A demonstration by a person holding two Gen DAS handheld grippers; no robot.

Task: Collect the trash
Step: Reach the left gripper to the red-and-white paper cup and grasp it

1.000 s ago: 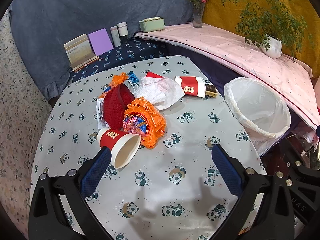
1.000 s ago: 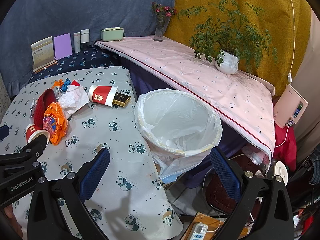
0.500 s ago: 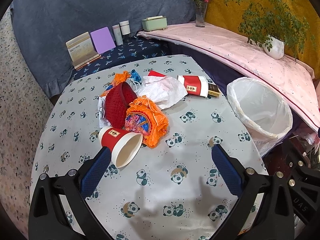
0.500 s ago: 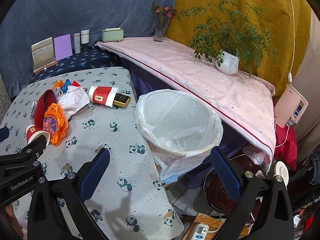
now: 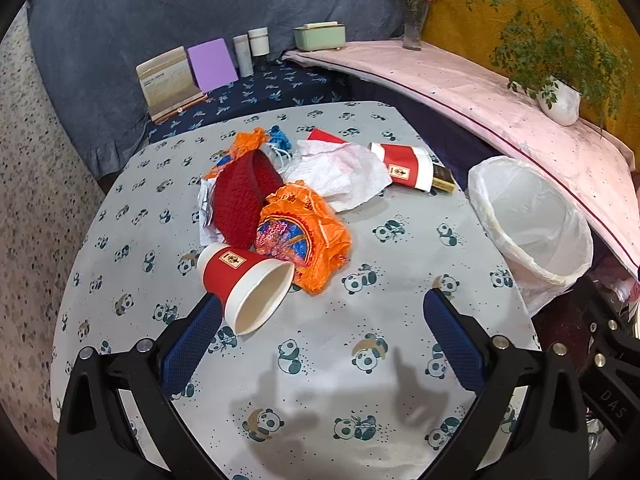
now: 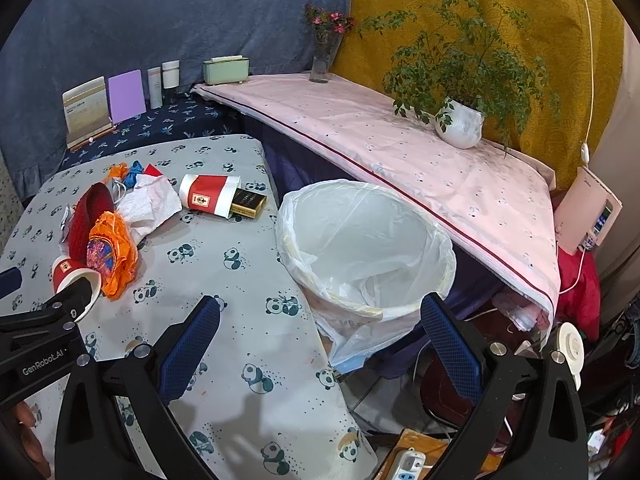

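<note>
Behind the left gripper (image 5: 322,334) — jaws apart, like the right's (image 6: 320,336) — a paper cup (image 5: 244,282) lies half-hidden.

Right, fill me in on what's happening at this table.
A person with a gripper in each hand is clearing trash into the lined bin beside the table. Nothing is picked up yet. The left gripper is open, its left finger close to a tipped red paper cup. The right gripper hangs open near the bin. A second cup, an orange bag and crumpled paper lie on the table.
</note>
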